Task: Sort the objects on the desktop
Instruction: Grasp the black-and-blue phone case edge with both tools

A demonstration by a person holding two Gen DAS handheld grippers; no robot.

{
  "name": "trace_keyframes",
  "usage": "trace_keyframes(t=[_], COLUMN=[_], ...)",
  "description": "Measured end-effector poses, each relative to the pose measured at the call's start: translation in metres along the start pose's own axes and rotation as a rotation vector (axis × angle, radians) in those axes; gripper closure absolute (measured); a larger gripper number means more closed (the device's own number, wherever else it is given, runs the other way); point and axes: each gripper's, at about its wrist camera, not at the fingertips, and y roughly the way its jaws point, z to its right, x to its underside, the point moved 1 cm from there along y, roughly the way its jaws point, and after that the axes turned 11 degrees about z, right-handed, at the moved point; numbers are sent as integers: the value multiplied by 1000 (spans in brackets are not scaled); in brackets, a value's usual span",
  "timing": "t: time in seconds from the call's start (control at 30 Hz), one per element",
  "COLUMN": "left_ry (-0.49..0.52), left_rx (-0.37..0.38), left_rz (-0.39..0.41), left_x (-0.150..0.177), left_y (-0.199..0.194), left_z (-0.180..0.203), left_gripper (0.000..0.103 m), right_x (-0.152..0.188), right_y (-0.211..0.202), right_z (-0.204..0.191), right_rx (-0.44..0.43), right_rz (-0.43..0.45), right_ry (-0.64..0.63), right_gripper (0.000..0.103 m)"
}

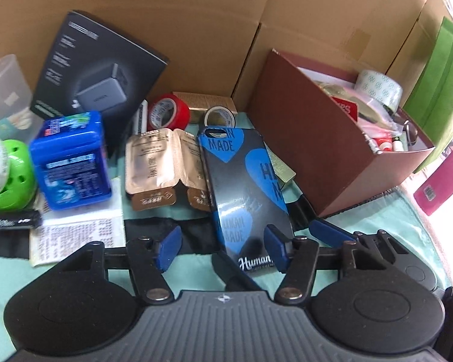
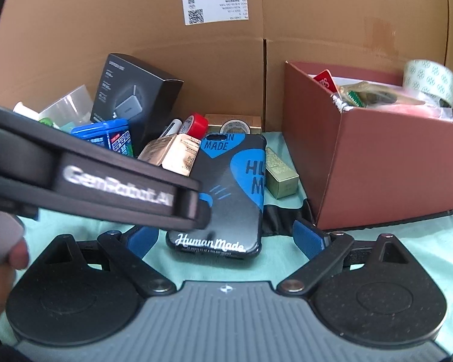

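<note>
Phone case (image 1: 244, 193) lies just left of the box (image 1: 323, 150); both grippers, left (image 1: 223, 249) and right (image 2: 226, 238), spread wide, grasping nothing. Best pinch its long edges squarely.

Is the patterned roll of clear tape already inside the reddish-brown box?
Yes, the patterned tape roll sits on top of the items inside the reddish-brown box.

A pale green cloth (image 1: 392, 211) is spread over the surface, which is backed by tall brown cardboard walls (image 2: 136, 45) and lit brightly from the right.
</note>
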Motion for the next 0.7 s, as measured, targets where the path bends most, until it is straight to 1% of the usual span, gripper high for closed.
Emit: trace_keyframes(t=[0.13,0.2,0.27,0.33,0.4,0.57,0.7], left_ry=[1,-8,-8,-6,-10,-51,-61], left_rx=[9,22,39,47,62,74,107], left_rz=[-7,-18,-16,-16,-20,-15,-33], left_x=[-3,-4,-5,-5,-4,-2,1], left_y=[9,13,15,15,16,13,10], left_z=[0,-1,-1,0,1,-1,1], left_gripper=[42,44,45,46,49,48,48], right_x=[-1,-2,-2,-2,-2,1,5], right_y=[11,16,20,21,19,12,1], right_z=[2,3,4,4,4,6,12], right_rx=[-4,3,-2,6,-8,-37,-69], right_rz=[-18,-28,-47,-49,-37,-39,-34], right_ry=[17,27,33,24,21,12,57], right_gripper=[10,10,15,25,35,35,35])
